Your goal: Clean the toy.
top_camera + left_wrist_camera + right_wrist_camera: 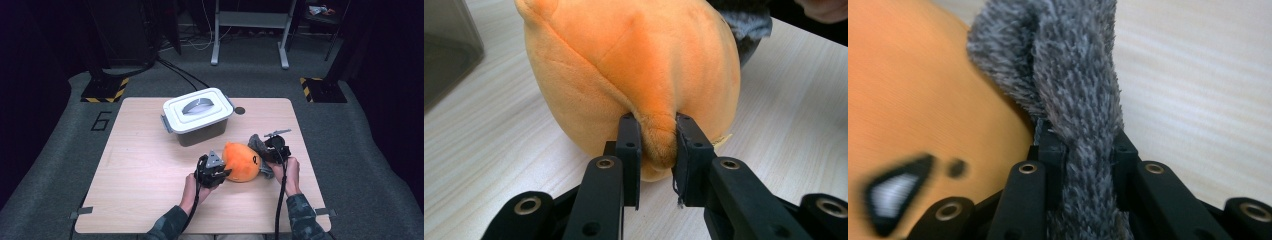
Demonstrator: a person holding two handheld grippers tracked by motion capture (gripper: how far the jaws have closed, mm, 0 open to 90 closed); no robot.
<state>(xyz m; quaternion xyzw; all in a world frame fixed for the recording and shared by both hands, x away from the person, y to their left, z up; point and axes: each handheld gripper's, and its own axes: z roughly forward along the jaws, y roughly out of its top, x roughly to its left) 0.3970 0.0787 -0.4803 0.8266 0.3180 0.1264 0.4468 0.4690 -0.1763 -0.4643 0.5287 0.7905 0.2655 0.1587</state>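
An orange plush toy with grey fuzzy parts lies on the wooden table, between my two grippers. My left gripper is at the toy's left side, and in the left gripper view its jaws pinch a fold of the orange plush. My right gripper is at the toy's right side. In the right gripper view its jaws are shut on a strip of the grey fuzzy fabric, with the orange face beside it.
A grey storage box with a white clip-on lid and handle stands behind the toy, toward the table's far middle. A small dark disc lies on the table right of the box. A white frame stands on the floor beyond the table.
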